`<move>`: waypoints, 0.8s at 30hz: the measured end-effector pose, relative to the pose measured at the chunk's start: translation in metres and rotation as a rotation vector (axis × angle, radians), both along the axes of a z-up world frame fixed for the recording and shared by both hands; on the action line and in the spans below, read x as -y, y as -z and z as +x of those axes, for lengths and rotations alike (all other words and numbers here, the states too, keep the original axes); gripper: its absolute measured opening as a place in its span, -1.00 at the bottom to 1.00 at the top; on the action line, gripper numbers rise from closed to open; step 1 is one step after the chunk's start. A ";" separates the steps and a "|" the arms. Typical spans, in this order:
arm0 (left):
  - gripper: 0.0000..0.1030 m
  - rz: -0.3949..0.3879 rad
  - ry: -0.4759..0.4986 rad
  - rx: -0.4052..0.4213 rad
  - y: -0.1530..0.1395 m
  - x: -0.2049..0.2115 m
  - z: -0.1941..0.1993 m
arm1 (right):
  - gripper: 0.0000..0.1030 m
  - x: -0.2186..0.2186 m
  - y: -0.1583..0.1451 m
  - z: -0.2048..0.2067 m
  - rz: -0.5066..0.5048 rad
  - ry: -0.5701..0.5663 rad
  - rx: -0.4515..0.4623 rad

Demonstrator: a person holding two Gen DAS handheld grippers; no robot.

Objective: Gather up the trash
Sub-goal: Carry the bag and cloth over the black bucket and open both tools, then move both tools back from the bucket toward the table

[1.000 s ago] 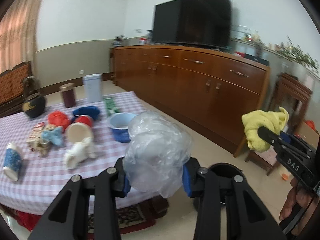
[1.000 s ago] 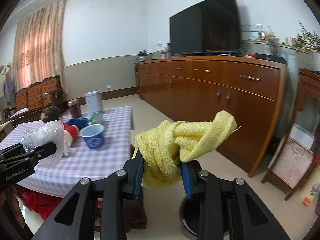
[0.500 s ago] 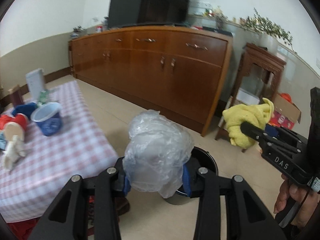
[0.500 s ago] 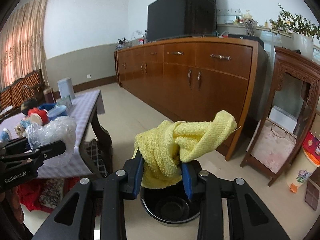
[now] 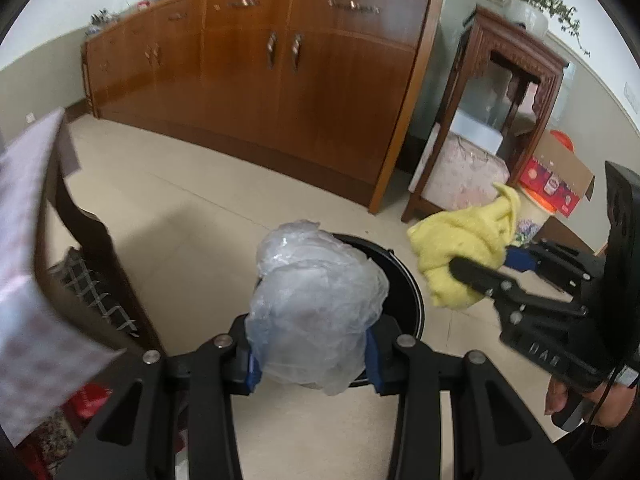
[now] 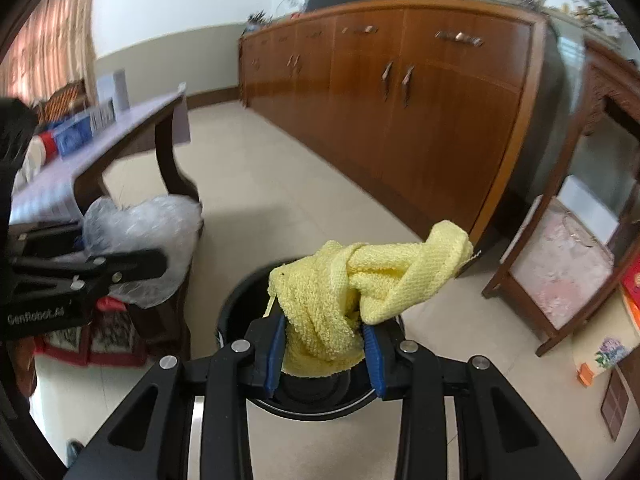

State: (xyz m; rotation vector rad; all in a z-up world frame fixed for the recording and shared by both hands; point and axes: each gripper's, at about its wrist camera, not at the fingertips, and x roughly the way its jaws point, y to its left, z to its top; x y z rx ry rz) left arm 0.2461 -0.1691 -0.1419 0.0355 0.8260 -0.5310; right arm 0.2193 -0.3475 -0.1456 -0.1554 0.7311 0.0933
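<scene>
My left gripper is shut on a crumpled clear plastic bag and holds it above the near rim of a black round bin on the floor. My right gripper is shut on a bunched yellow cloth and holds it over the same bin, whose opening is partly hidden by the cloth. The right gripper with the cloth shows in the left wrist view at the bin's right. The left gripper with the bag shows in the right wrist view at left.
A low table with a checked cloth stands just left of the bin, its dark leg close by. A long wooden sideboard runs behind. A dark wooden stand and a cardboard box are at right.
Both grippers have swung away from the table and tilted down toward the floor. The black bin is now directly under both held items. Both stay shut.
</scene>
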 end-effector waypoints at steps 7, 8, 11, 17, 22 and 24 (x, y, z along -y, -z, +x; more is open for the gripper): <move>0.30 -0.026 0.044 -0.130 0.049 0.025 0.037 | 0.11 0.017 0.075 0.050 -0.055 -0.107 -0.159; 0.49 -0.014 0.033 -0.162 0.058 0.028 0.042 | 0.57 0.021 0.089 0.056 -0.090 -0.098 -0.184; 0.60 0.025 -0.005 -0.206 0.073 0.028 0.043 | 0.65 0.037 0.104 0.058 -0.097 -0.052 -0.217; 0.98 0.085 -0.087 -0.172 0.064 0.009 0.019 | 1.00 0.045 0.085 0.040 -0.070 0.045 -0.160; 0.99 0.120 -0.137 -0.097 0.028 -0.003 -0.011 | 1.00 0.036 0.053 0.024 -0.062 0.126 -0.075; 0.99 0.131 -0.169 -0.072 0.009 -0.013 -0.024 | 1.00 0.030 0.035 0.016 -0.058 0.140 -0.049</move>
